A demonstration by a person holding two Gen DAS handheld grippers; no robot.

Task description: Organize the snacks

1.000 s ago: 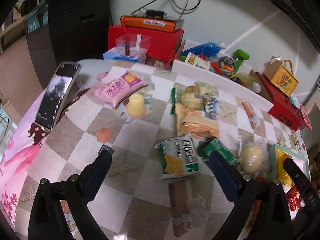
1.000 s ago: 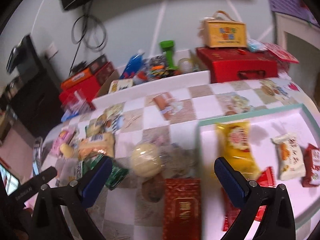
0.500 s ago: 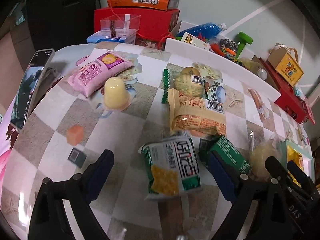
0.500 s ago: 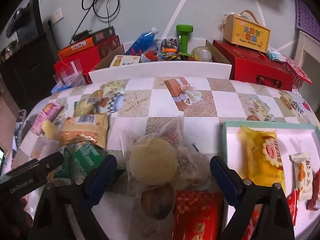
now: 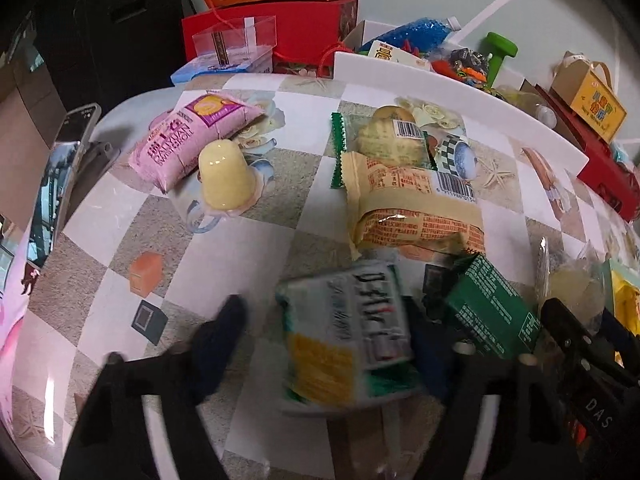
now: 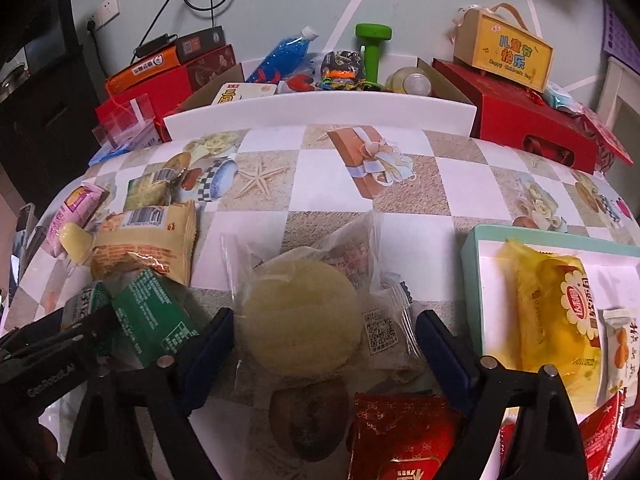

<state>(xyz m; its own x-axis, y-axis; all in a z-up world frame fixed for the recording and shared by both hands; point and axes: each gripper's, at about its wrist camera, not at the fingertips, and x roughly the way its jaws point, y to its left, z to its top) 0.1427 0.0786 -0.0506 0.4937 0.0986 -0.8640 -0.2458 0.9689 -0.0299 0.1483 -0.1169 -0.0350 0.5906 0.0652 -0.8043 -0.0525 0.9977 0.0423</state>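
Note:
Snacks lie on a checked tablecloth. In the left wrist view a green-and-white snack packet (image 5: pixel 348 332) sits blurred and tilted between the fingers of my left gripper (image 5: pixel 324 332). Its jaws are closing: the right finger touches the packet, while the left finger (image 5: pixel 224 328) stands clear of it. In the right wrist view my right gripper (image 6: pixel 324 336) straddles a round pale pastry in a clear wrapper (image 6: pixel 300 320). These jaws are closing too, with the fingers at the wrapper's edges and not pressing. A mint-rimmed tray (image 6: pixel 472 248) on the right holds a yellow packet (image 6: pixel 548 304).
A pink packet (image 5: pixel 192 140), a yellow jelly cup (image 5: pixel 226 176), a tan packet (image 5: pixel 412 208) and a green box (image 5: pixel 492 304) lie nearby. A red packet (image 6: pixel 400 432) and a brown round snack (image 6: pixel 308 416) lie close to me. A phone (image 5: pixel 60 168) stands left; boxes crowd the back.
Both grippers have come down closer to the table and their jaws have narrowed. The green-and-white packet has shifted and tilted between the left fingers. The pastry now fills the gap of the right fingers.

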